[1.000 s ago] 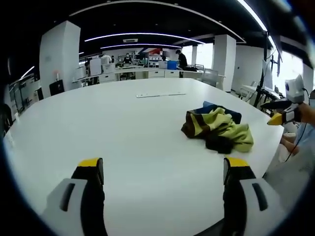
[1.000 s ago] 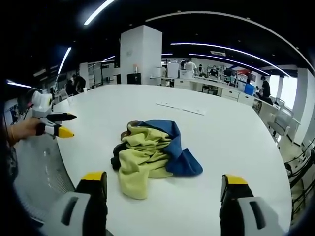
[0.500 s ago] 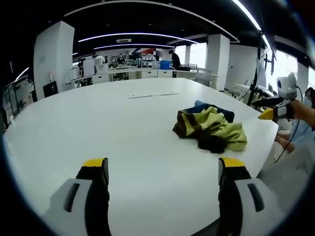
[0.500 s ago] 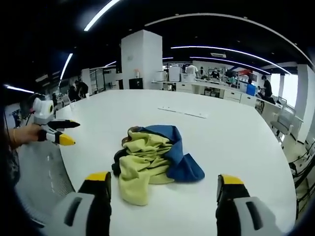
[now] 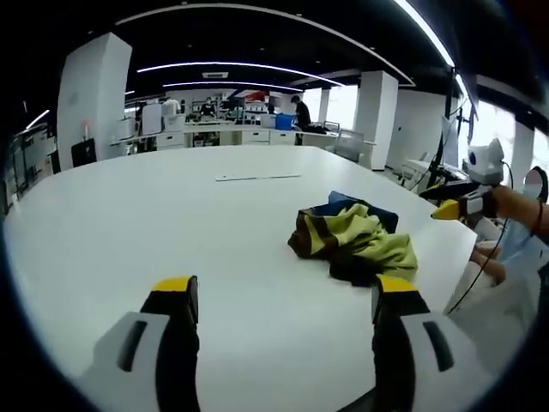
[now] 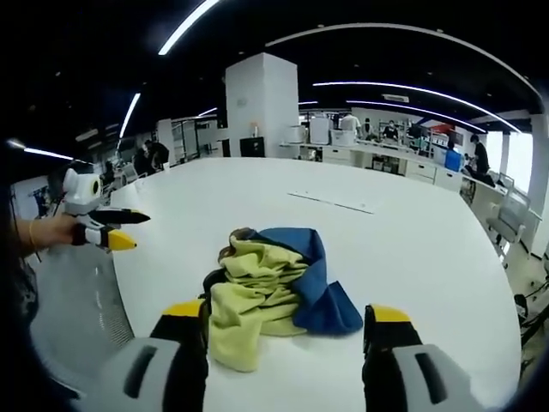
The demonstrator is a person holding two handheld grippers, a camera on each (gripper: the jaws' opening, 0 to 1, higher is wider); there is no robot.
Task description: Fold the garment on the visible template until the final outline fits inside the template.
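Both my left gripper (image 5: 283,300) and right gripper (image 6: 287,322) hang open above the white table (image 5: 129,223), the crumpled yellow-and-blue garment (image 6: 279,292) lying ungripped between them.

Two gripper-mounted cameras, facing the same pile from opposite sides.

The left gripper view looks low across the white table (image 5: 129,223), past its own left gripper (image 5: 283,300); the crumpled garment (image 5: 353,240) lies ahead and to the right, near, with the right gripper (image 5: 448,204) beyond it. The right gripper view looks down over its jaws at the garment (image 6: 279,287), just ahead, nearer than in the other view; the other gripper (image 6: 127,230) enters from the left. Both views share the garment, the table and the white strip (image 6: 330,202) on it.
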